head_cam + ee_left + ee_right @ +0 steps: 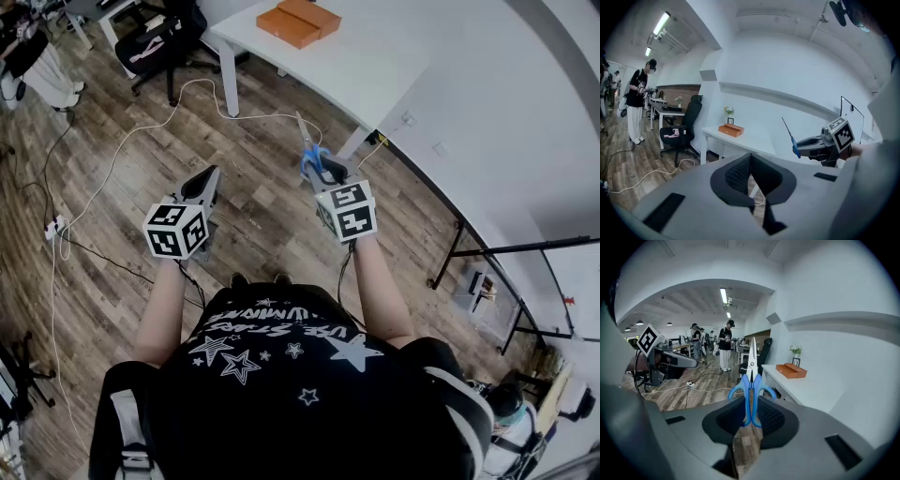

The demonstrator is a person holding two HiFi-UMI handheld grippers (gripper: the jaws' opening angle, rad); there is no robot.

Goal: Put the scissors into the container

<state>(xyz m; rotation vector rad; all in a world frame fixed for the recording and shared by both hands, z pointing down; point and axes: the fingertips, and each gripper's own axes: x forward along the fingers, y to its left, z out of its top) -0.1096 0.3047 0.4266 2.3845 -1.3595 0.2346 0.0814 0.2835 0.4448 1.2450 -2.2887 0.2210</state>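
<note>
Blue scissors [750, 378] sit clamped in right hand-held gripper [749, 414], left hand-held gripper [751, 174] clenched empty, white table [375, 56] ahead.

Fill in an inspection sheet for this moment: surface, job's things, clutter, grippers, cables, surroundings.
Surface: white table, mostly bare.
Job's things: blue-handled scissors, blades closed, off the table; orange box on the table's far end, possibly the container.
Clutter: small plant behind the box; nothing else seen.
Grippers: right gripper shut on the scissors' handles, blades pointing away from it; left gripper shut, empty.
Cables: white cable running over the wooden floor to a power strip.
Surroundings: office chair by the table; people standing far off.
</note>
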